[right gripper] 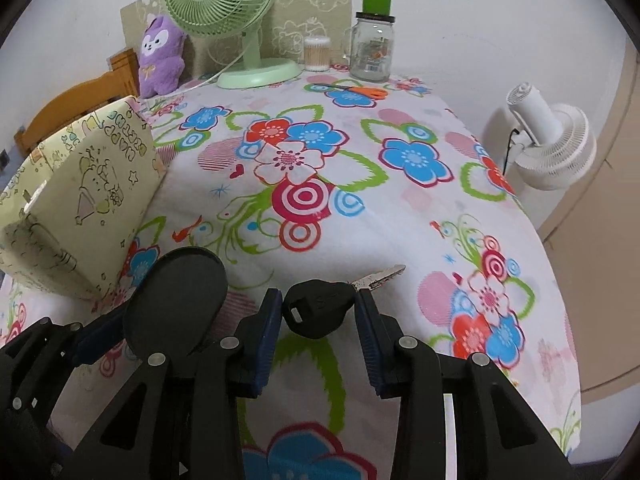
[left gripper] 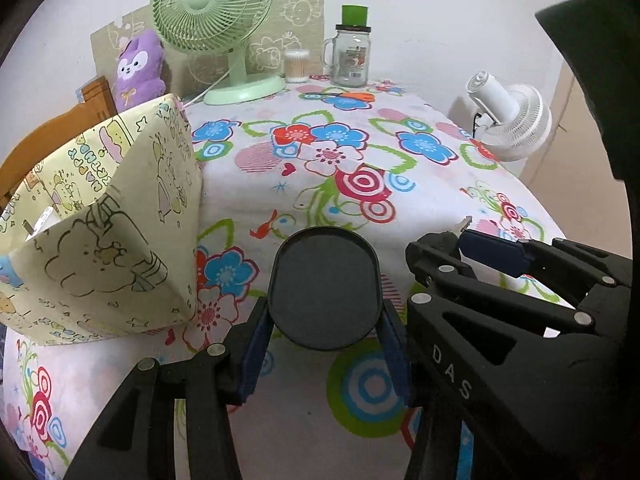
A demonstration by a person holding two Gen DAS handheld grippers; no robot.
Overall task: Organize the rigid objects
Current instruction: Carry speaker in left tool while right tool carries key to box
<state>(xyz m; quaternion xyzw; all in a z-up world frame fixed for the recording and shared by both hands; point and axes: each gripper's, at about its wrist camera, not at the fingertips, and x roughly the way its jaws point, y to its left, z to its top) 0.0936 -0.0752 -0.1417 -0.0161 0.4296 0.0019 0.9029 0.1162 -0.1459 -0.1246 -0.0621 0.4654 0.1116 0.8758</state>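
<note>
A black oval lid [left gripper: 324, 284] is clamped between the blue pads of my left gripper [left gripper: 326, 320], which is shut on its near end and holds it just over the flowered tablecloth [left gripper: 280, 184]. My right gripper [right gripper: 318, 308] is shut on the black head of a key [right gripper: 320, 312], whose silver blade [right gripper: 380, 276] sticks out to the right. The right gripper [left gripper: 460, 248] also shows at the right of the left wrist view. The lid [right gripper: 176, 300] appears at lower left in the right wrist view. An open yellow cartoon-print fabric box [left gripper: 100, 220] stands left of both grippers.
At the table's back stand a green fan [right gripper: 224, 0], a purple plush [right gripper: 160, 56], a cotton swab tub [right gripper: 318, 54] and a glass jar with a green cap [right gripper: 372, 48]. Orange-handled scissors [right gripper: 360, 90] lie before the jar. A white fan [right gripper: 552, 140] stands off the right edge.
</note>
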